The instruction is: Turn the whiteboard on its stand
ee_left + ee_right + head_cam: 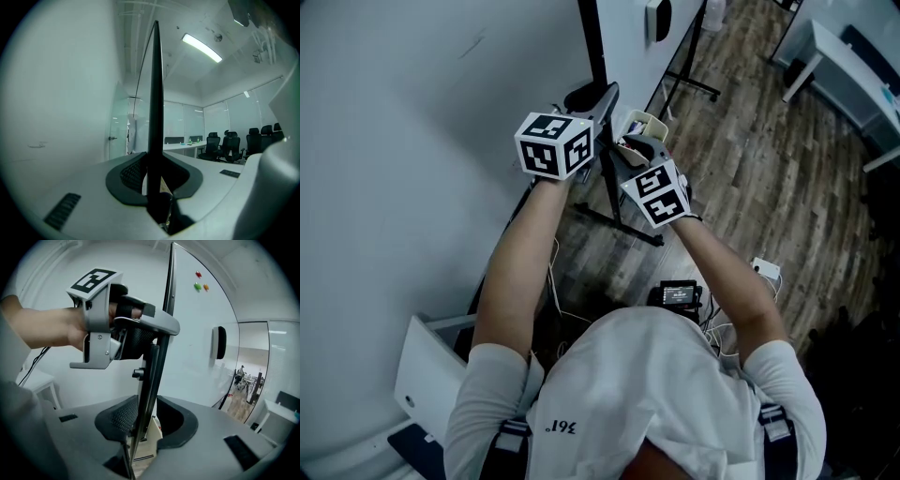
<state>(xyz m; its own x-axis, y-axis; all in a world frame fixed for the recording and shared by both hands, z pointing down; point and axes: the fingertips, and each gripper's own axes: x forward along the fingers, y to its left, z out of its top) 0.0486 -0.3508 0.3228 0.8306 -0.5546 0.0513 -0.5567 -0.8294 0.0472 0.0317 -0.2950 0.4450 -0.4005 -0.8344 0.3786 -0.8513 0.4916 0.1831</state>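
The whiteboard [155, 84] is seen edge-on, its dark edge running towards 12 o'clock above its stand [614, 217]. That edge is clamped between the jaws of the left gripper [153, 182]. At 4 o'clock from it in the head view, the right gripper [143, 423] is set around the same edge, jaws apart. Securing the grip is judged the step in hand. A firm closing, then a steady swing, is likely called for.

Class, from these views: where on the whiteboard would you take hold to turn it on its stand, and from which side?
I'd grip the whiteboard by its thin black side frame, coming edge-on so the jaws straddle it. The flat face offers nothing to pinch; the left gripper is clamped on that edge.
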